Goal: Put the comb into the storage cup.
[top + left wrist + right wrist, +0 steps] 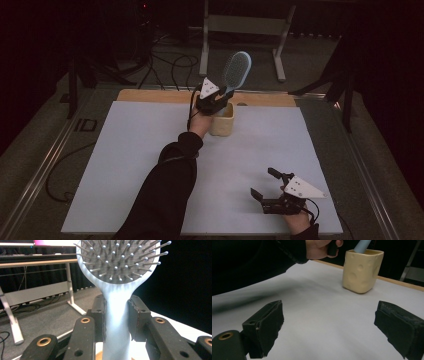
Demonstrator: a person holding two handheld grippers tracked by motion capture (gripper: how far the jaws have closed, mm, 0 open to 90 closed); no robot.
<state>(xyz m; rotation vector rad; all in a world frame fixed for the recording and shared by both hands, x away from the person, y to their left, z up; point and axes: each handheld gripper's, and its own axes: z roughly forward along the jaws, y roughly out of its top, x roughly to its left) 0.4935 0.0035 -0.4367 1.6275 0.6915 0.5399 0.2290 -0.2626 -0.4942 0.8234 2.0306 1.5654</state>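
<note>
Hairbrush point(236, 71) stands handle-down in the cup point(222, 120), clamped at its handle by the left gripper point(216, 97), while the right gripper point(265, 185) rests wide apart on the table point(150, 150)

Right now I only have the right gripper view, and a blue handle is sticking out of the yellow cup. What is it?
Observer: A pale blue hairbrush; its bristled head stands above the yellow cup.
Operator: Is the left gripper really holding it?
Observer: Yes. In the left gripper view the left gripper has both pads pressed on the brush handle, just below the head.
Operator: And where does my gripper sit on the table?
Observer: The high view shows the right gripper near the front right corner of the white mat, jaws wide apart, nothing between them.
</note>
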